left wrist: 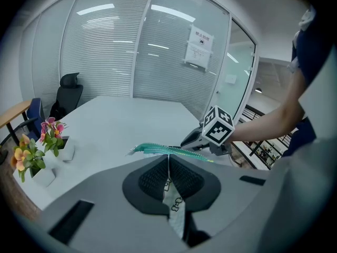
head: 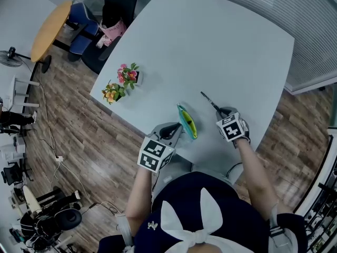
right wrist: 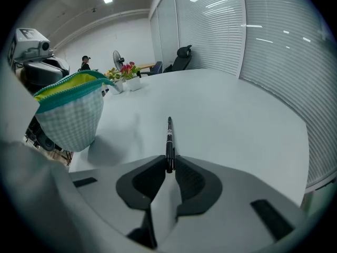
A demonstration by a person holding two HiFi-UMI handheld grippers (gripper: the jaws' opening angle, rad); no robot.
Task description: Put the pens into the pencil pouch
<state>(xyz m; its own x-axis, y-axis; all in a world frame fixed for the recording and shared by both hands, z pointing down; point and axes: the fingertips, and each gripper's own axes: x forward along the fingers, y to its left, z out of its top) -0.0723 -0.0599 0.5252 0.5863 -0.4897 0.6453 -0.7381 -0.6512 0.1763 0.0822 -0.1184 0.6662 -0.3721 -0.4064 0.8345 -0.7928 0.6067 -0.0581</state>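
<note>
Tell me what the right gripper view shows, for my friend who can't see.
The right gripper grips a black pen that points out over a white table. A checked pouch with a green rim is at the left, flowers far behind.

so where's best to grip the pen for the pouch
By its near end, from the person's side and in line with the shaft, as the right gripper has it now. The pen is thin and straight, so clamping one end leaves most of its length sticking out ahead, likely free to slide into the pouch the left gripper holds up.
</note>
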